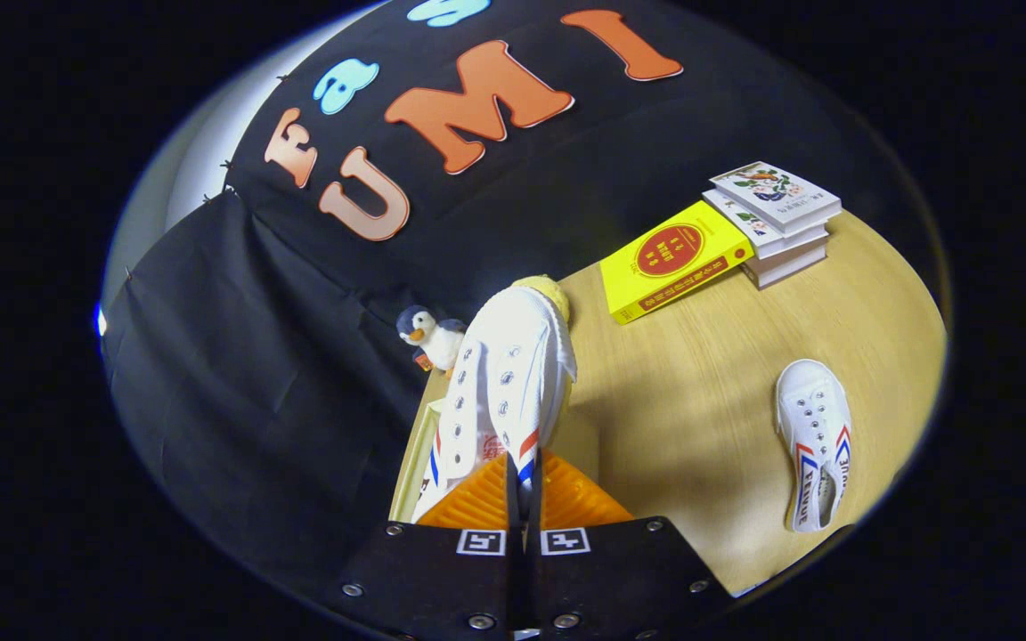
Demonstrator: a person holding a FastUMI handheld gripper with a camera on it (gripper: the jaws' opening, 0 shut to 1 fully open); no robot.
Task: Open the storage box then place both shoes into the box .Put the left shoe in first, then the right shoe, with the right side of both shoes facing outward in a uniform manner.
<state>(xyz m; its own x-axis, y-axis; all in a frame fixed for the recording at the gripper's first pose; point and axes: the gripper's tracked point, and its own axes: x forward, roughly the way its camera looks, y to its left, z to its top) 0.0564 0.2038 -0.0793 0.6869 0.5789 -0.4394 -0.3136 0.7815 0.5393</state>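
Observation:
My gripper [522, 476] is shut on a white canvas shoe [506, 374] with red and blue stripes, gripping its side wall. The shoe hangs in the air, toe pointing away from the fingers, tilted over the table's left edge. A second matching white shoe [814, 441] lies flat on the wooden table [682, 392] to the right, its opening toward me. A pale box edge [411, 463] shows just below and left of the held shoe, mostly hidden by it.
A yellow book [671, 260] lies on the table beyond the held shoe, with a stack of white books [776, 218] to its right. A small penguin plush [430, 336] stands at the table's left edge against the black cloth wall.

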